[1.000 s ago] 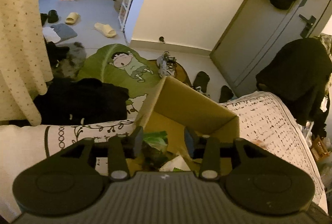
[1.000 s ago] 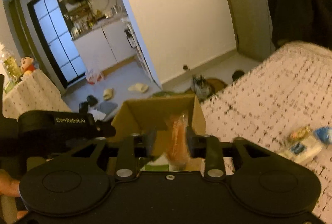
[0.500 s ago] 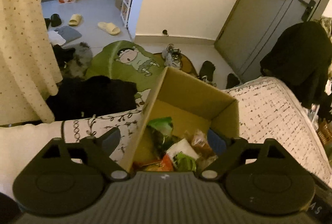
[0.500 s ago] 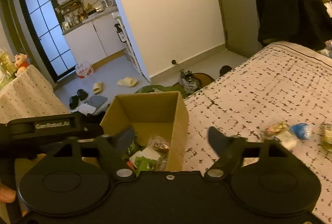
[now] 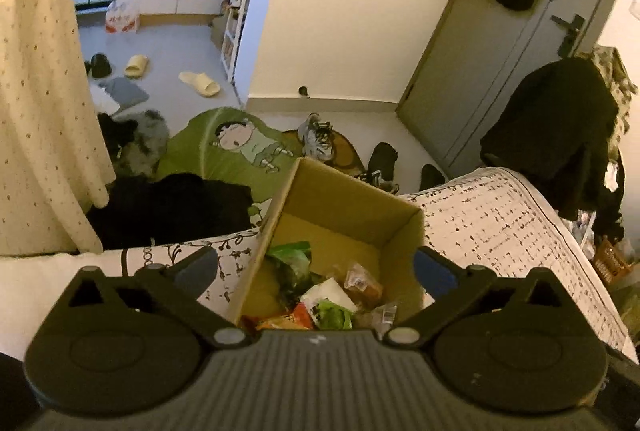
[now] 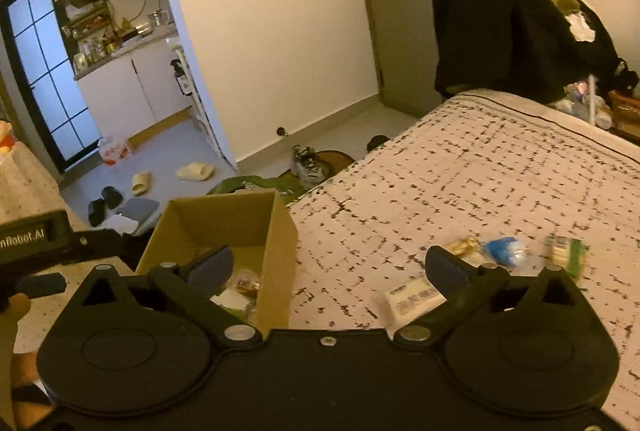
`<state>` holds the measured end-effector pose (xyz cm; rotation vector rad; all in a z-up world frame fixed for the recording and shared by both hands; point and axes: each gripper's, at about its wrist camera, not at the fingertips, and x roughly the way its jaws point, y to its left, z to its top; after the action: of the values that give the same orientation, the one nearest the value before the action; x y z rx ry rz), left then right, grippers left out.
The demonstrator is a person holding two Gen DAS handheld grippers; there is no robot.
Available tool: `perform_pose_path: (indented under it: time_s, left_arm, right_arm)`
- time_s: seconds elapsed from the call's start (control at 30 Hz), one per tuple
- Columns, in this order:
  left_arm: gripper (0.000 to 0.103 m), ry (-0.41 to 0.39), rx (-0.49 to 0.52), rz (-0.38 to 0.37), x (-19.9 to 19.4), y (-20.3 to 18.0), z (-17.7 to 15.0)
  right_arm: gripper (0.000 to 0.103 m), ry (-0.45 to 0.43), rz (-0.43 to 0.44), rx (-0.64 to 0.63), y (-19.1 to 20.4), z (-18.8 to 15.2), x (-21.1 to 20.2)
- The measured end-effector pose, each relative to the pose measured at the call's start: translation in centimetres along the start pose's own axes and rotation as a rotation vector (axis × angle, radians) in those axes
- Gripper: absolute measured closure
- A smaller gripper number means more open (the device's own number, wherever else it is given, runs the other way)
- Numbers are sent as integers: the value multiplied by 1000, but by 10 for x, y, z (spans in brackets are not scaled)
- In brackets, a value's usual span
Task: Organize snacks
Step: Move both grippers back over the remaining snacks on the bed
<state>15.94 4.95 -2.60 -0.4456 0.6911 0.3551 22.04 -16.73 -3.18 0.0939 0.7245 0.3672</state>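
**Box half full, both tongs wide and empty**

Open cardboard box (image 5: 344, 227) sitting on the bed, close to the edge nearest the floor. Inside: green packet (image 5: 290, 257) toward the back, white-and-green pouch (image 5: 330, 305) in the middle, clear wrapper with something brown in it (image 5: 362, 281), orange-red pack (image 5: 286, 321) right at the near wall. All loose and piled, no order to it. Far half of the box floor bare.

Left gripper (image 5: 316, 269) hanging over the box, jaws just swung out to full width, nothing between them. Right gripper (image 6: 328, 269) same deal, just opened wide, empty, straddling the box's right wall and the bedspread.

Bedspread (image 6: 460, 183) white with a dark dashed grid pattern. Beyond it, grey floor with a green cartoon rug (image 5: 228, 147), yellow slippers (image 5: 200, 83), sneakers, dark clothes in a heap. Grey door (image 5: 500, 51) with coats hung over the top, kitchen cabinets further back.

Only from the right wrist view: more snacks on the bed well right of the box – white pack (image 6: 412, 297) nearest, blue wrapper (image 6: 502, 251), gold one (image 6: 462, 245) just beside it, green pack (image 6: 568, 257) further right, all a bit blurred. Also the left gripper's body at the left edge there. Left wrist view gives the proper look down into the box, plus a doll on a draped cloth (image 5: 40, 103).
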Motion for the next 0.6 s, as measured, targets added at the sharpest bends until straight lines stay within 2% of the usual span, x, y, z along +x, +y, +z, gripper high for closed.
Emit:
perform_pose_path:
  time_s: [0.3,0.6]
  left_arm:
    - [0,16,48,-35,-13,-21,-13]
    - [0,13,58,-92,-21,-43,-23]
  right_arm:
    - [0,-14,-44,-12,-19,7,-32]
    - [0,-6,-62,39,-47,9,-46]
